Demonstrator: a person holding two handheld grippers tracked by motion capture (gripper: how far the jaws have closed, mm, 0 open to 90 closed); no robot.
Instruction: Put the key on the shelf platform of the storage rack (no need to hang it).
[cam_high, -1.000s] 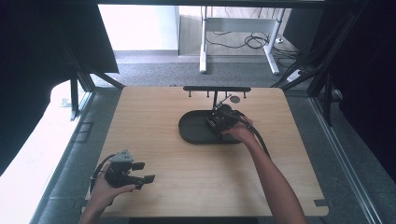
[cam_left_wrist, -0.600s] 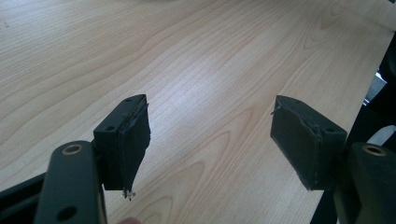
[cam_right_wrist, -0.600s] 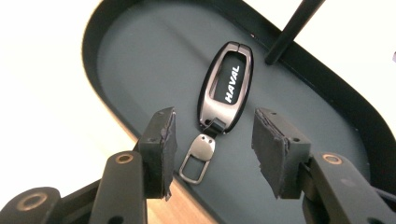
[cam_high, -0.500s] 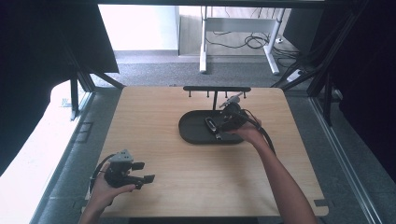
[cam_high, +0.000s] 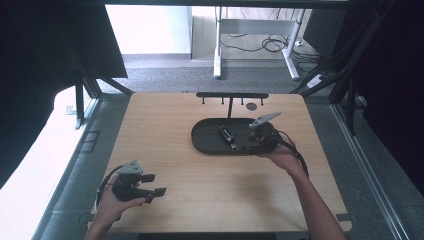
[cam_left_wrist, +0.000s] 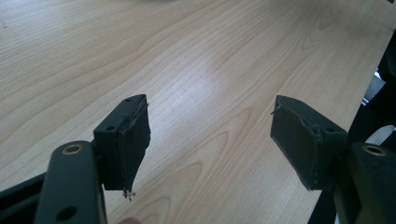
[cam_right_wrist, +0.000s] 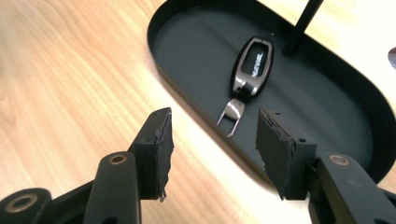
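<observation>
Now a dark key fob (cam_right_wrist: 251, 70) with a metal clip is seen lying flat inside the black oval tray (cam_right_wrist: 187, 112), near the thin upright post (cam_right_wrist: 302, 23) of the hook rack (cam_high: 231, 95); just short of it, the right gripper (cam_right_wrist: 212, 149) is held with jaws that have just been opening, nothing between them; the left gripper (cam_left_wrist: 210, 140) is held spread wide and empty over the wooden table (cam_high: 165, 130), well apart.
</observation>
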